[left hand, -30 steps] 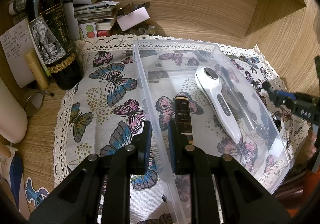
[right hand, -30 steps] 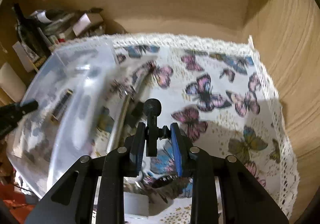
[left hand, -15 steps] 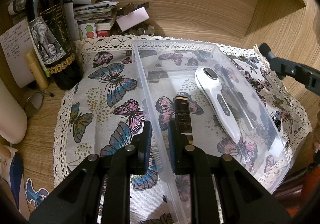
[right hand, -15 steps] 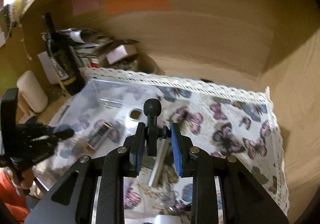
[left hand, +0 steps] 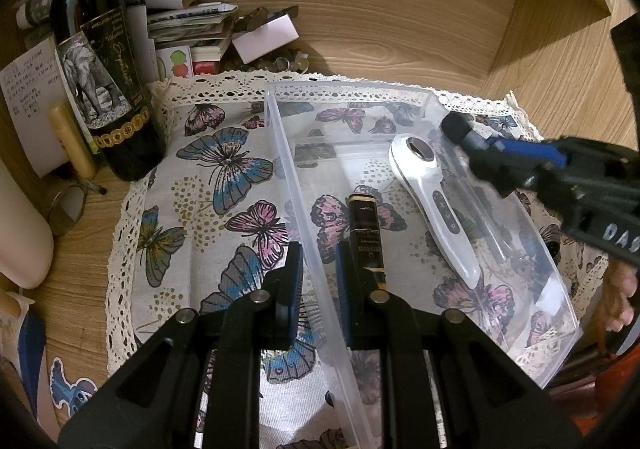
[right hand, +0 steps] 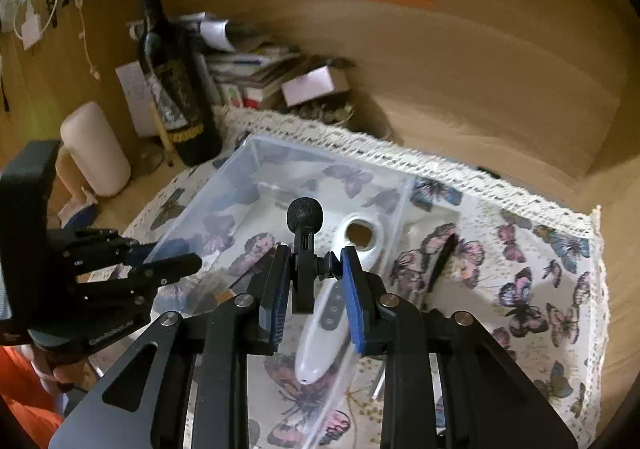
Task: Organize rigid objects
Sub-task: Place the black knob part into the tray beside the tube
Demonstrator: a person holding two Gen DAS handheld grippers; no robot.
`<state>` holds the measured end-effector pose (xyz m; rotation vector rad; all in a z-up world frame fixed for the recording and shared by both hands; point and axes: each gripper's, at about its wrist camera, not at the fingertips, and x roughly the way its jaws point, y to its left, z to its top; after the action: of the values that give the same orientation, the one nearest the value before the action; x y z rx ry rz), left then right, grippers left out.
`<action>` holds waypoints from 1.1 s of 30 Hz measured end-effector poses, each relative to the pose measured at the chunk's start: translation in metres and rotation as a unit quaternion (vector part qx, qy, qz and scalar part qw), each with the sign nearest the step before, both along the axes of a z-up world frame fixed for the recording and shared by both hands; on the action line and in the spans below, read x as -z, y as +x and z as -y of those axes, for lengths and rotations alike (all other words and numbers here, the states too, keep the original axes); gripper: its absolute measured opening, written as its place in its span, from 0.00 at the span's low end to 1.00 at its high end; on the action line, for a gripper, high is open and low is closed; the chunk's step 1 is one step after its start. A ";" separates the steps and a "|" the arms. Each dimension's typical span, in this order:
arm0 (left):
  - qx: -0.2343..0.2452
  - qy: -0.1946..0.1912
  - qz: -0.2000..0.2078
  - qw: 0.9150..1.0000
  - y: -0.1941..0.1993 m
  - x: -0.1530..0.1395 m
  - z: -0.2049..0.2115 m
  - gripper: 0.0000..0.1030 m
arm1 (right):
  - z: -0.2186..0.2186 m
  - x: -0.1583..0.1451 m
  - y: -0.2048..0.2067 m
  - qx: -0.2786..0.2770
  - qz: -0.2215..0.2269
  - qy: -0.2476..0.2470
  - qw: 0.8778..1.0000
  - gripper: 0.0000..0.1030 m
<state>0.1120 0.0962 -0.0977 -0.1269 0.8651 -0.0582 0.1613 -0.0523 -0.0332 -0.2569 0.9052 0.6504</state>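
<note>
A clear plastic bin (left hand: 420, 97) lies on the butterfly cloth (left hand: 224, 169). Inside it are a white handheld device (left hand: 432, 205) and a black tube with gold trim (left hand: 364, 233). My left gripper (left hand: 320, 279) is shut on the bin's near left wall. My right gripper (right hand: 312, 269) is shut on a small black microphone (right hand: 305, 213) with a foam head. It hovers over the bin's right side, above the white device (right hand: 324, 313). In the left wrist view the right gripper (left hand: 486, 157) reaches in from the right with the microphone (left hand: 454, 127) foremost.
A dark wine bottle (left hand: 100, 81), a stack of papers and boxes (left hand: 188, 29) and a white cylinder (right hand: 96, 149) crowd the back left. Glasses (left hand: 68, 205) lie on the wood. A dark pen (right hand: 440, 263) lies on the cloth beside the bin. Wooden walls close off the back and right.
My right gripper has carried the microphone leftward from over the bare cloth to above the bin and come into the left wrist view. The left gripper and the bin have stayed still.
</note>
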 end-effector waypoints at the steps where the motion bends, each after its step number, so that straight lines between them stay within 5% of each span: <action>1: 0.000 0.001 0.000 1.000 0.001 0.000 0.000 0.16 | -0.003 0.003 0.001 -0.003 -0.007 -0.002 1.000 0.22; 13: 0.000 0.001 0.000 1.000 0.000 0.000 0.000 0.16 | -0.020 0.025 0.004 -0.022 -0.053 -0.023 0.998 0.24; 27: 0.000 0.001 0.000 1.000 0.000 0.000 0.000 0.16 | 0.025 -0.015 -0.005 0.040 0.014 0.002 0.999 0.49; 33: 0.001 0.003 0.000 1.000 0.001 -0.001 0.001 0.16 | 0.068 -0.029 -0.008 0.102 0.033 -0.010 0.994 0.51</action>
<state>0.1129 0.0949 -0.0970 -0.1211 0.8656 -0.0584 0.1537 -0.1206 -0.0045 -0.2003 0.8617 0.4420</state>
